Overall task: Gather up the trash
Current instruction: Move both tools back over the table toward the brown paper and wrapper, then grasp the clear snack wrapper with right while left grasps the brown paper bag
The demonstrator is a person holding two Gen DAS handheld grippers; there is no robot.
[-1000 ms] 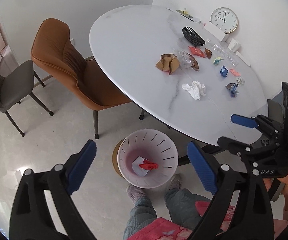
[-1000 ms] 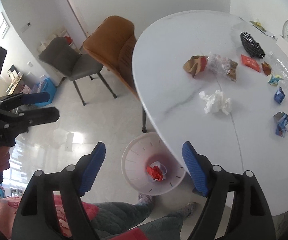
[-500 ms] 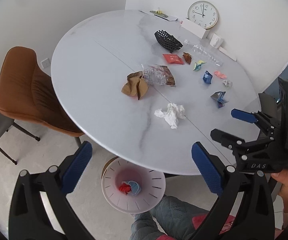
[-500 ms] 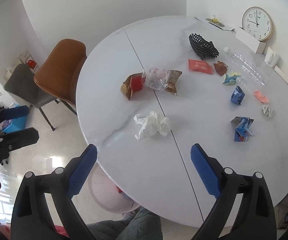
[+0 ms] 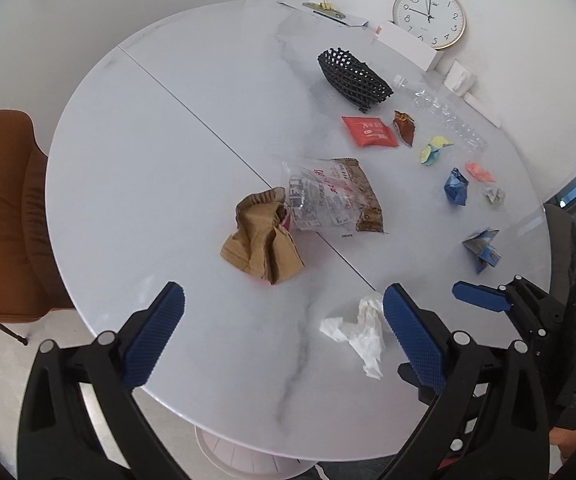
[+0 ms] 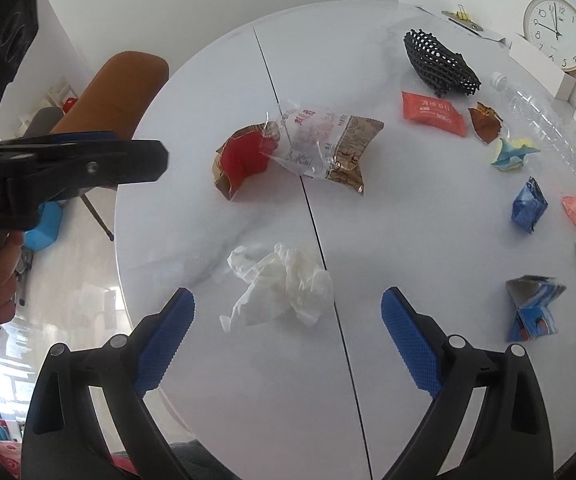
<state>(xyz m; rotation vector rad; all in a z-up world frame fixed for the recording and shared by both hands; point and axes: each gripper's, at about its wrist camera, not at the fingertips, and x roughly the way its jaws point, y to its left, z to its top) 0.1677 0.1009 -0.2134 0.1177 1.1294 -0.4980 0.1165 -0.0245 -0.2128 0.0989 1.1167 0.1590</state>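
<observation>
Right, the crumpled white tissue (image 6: 278, 286) lies near the near edge of the round white table (image 6: 407, 380), just left of the seam that runs across the top, and the right gripper (image 6: 288, 334) hangs above it, blue pads spread wide with nothing between them, the tissue showing in the gap. From the left wrist view the same tissue (image 5: 357, 330) sits low and to the right, partly behind the right-hand blue pad of the left gripper (image 5: 284, 332), which is also wide apart and holding nothing, over the near rim of the table (image 5: 128, 160).

Further in, a crushed brown paper bag (image 5: 262, 242) with a red inside touches a clear plastic wrapper (image 5: 331, 196) with a brown printed end. Beyond those lie a red sachet (image 5: 369, 132), a small brown scrap (image 5: 404, 127) and a black mesh basket (image 5: 351, 76), with a clear plastic bottle (image 5: 443, 118) on its side to the right. Down the right side: a yellow-and-blue folded paper (image 5: 433, 150), a blue crumpled wrapper (image 5: 455, 187), a pink scrap (image 5: 480, 172), a small grey wad (image 5: 493, 195) and a blue-grey folded carton (image 5: 481, 248).

At the far edge a wall clock (image 5: 429, 16) leans against the wall. A brown chair (image 5: 0, 216) stands left of the table, and a pale bin (image 5: 248, 458) peeks out under the near rim.
</observation>
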